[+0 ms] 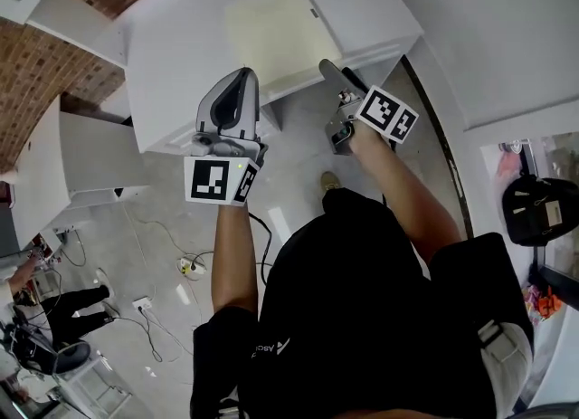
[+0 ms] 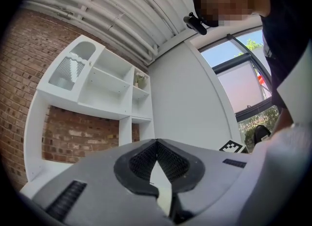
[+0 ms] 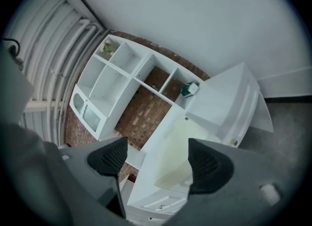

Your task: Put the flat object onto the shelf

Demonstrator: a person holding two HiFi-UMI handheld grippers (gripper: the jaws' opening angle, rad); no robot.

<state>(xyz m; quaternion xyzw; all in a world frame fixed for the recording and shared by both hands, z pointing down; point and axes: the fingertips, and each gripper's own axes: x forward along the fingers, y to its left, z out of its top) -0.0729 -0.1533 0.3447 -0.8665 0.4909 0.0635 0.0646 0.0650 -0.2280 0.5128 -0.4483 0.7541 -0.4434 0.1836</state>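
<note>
Facing a pale cream flat board (image 1: 280, 30) lying flat on the white worktop (image 1: 176, 64), untouched and ahead of both tools. Holding the right gripper (image 3: 158, 160) spread wide, pinching nothing, with the board framed in the gap between its pads but well beyond them. Probably lined up that way to slide over the board's near edge. Holding the left gripper (image 2: 156, 144) pressed together at the tips, empty, aimed slightly upward past the worktop toward the wall. Likely carried there as a spare, ready to steady or lift the far edge. Seen from the head view side by side, near the worktop's front edge, above bare floor.

Mounted on the brick wall behind: a white shelf unit (image 3: 114, 78) with several open compartments, one with a small green item (image 3: 189, 89), another with what looks like a small plant (image 3: 107, 48), the rest seemingly free.

Judged from this, at the approach step: no grasp made, board not yet on the shelf. Calls for a low, flat entry, a thin board flush on a surface offering little to bite. Risks skidding it away instead of catching it.
</note>
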